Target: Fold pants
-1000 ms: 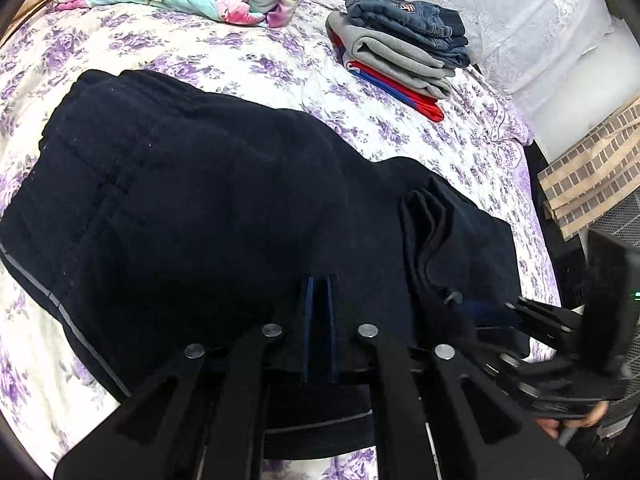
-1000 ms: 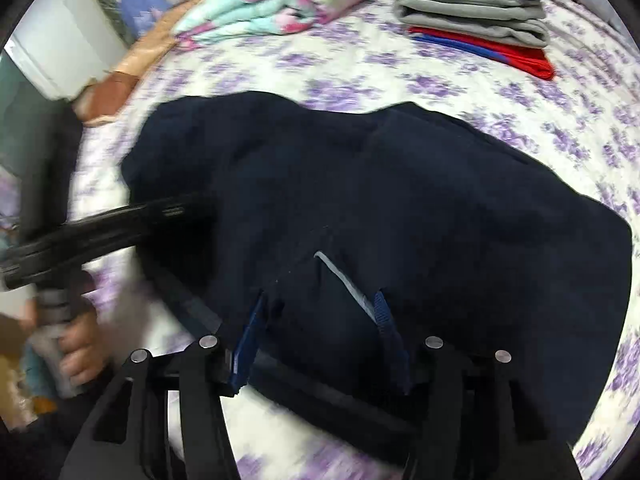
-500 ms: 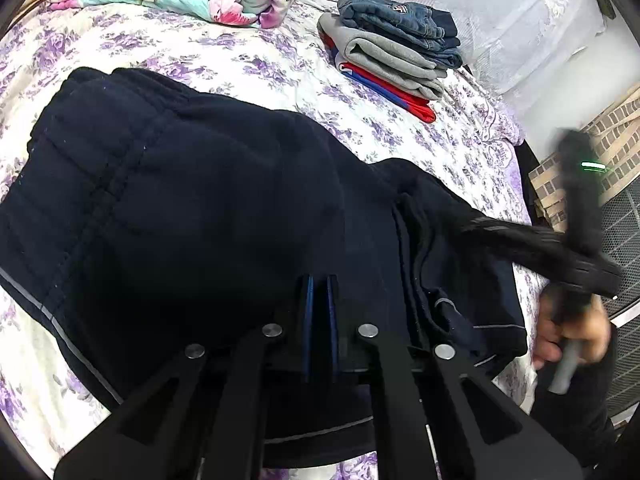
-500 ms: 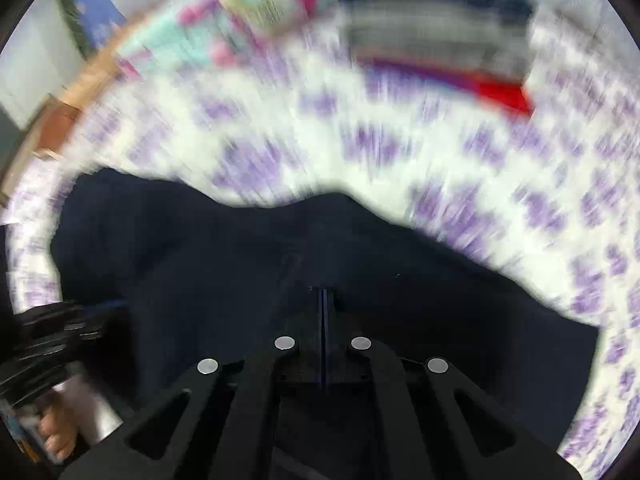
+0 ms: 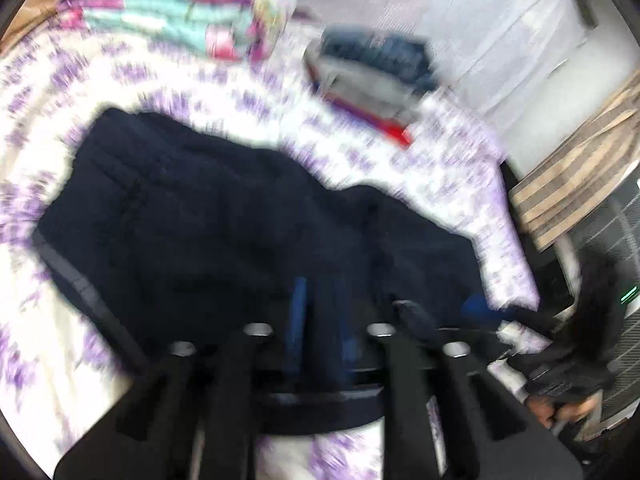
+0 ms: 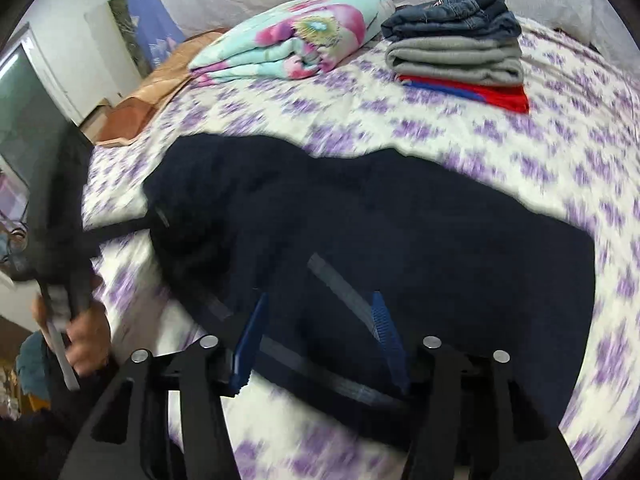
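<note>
So the dark navy pants [image 6: 400, 216] are lying spread across the near half of the white bedspread with purple flowers [image 6: 460, 128], folded over into a wide rumpled slab with a grey reflective stripe [image 6: 340, 280] running diagonally near the front edge. The near hem sits right along the bed's front edge, just under both grippers.

The right gripper [image 6: 320, 332] has its blue-padded jaws opening, standing fairly wide; pants fabric lies below and between them, but the pads aren't pinching it. The left gripper [image 5: 320, 312] is opening too, with a narrower gap. That view is badly smeared, so I can't tell for sure whether any cloth is still caught.

Room-wise: there's a good band of bare bedspread past the far edge of the pants. Beyond that, a folded turquoise and pink floral blanket [image 6: 296, 40] sits at the back left, and a stack of folded jeans, grey sweats and something red [image 6: 460, 40] at the back right, both well apart from the pants.
</note>
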{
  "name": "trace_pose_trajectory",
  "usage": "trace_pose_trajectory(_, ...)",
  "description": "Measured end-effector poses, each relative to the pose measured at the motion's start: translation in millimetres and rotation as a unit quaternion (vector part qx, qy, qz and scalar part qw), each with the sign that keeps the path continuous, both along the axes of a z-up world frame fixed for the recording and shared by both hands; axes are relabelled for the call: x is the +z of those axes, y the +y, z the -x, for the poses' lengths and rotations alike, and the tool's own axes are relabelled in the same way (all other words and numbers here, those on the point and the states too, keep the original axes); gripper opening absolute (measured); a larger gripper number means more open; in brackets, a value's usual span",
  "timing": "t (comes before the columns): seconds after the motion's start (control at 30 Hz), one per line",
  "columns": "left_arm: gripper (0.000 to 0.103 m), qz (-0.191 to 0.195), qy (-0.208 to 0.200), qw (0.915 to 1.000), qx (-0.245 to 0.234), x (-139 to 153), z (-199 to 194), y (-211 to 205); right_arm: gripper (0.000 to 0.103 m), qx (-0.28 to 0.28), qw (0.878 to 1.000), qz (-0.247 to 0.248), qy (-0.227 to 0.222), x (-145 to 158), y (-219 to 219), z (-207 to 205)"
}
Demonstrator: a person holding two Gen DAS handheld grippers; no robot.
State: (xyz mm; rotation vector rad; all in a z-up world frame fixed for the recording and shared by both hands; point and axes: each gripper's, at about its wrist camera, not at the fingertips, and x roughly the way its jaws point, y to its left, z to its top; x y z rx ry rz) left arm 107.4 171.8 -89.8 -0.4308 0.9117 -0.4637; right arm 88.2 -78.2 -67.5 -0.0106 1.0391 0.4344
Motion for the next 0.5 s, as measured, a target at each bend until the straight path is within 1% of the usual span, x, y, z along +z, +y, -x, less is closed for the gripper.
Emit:
trace_pose_trajectory(0.03, 0.068, 0.012, -0.019, 0.9995, 0.022, 11, 15, 10, 0.057, 0.001, 1.000, -0.009, 0.002, -2, -2, 8)
trace_pose_trajectory(0.07, 0.083, 0.018, -0.040, 0.9975, 0.055, 20, 32, 22, 0.057, 0.002, 1.000, -0.023, 0.002, -4, -5, 18)
trace_pose_trajectory(0.13, 0.084, 0.018, -0.056, 0.9936, 0.096, 30, 54, 38, 0.057, 0.005, 0.999, -0.045, 0.002, -6, -9, 31)
trace_pose_trajectory(0.17, 0.084, 0.021, -0.048, 0.9915, 0.119, 30, 64, 50, 0.057, 0.007, 0.999, -0.053, 0.001, -6, -10, 35)
trace_pose_trajectory(0.23, 0.084, 0.034, -0.025, 0.9884, 0.146, 24, 73, 64, 0.057, 0.014, 0.998, -0.066, -0.004, -5, -10, 43)
trace_pose_trajectory(0.33, 0.084, 0.065, 0.016, 0.9818, 0.178, 3, 80, 79, 0.058, 0.022, 0.997, -0.078, -0.013, -1, -12, 50)
trace_pose_trajectory(0.37, 0.084, 0.076, 0.031, 0.9792, 0.185, -5, 79, 80, 0.058, 0.024, 0.996, -0.081, -0.015, -1, -13, 51)
trace_pose_trajectory(0.47, 0.084, 0.110, 0.057, 0.9756, 0.181, -22, 63, 75, 0.058, 0.027, 0.996, -0.085, -0.018, 0, -17, 56)
trace_pose_trajectory(0.5, 0.084, 0.112, 0.062, 0.9755, 0.179, -26, 57, 72, 0.058, 0.025, 0.996, -0.087, -0.019, 0, -20, 57)
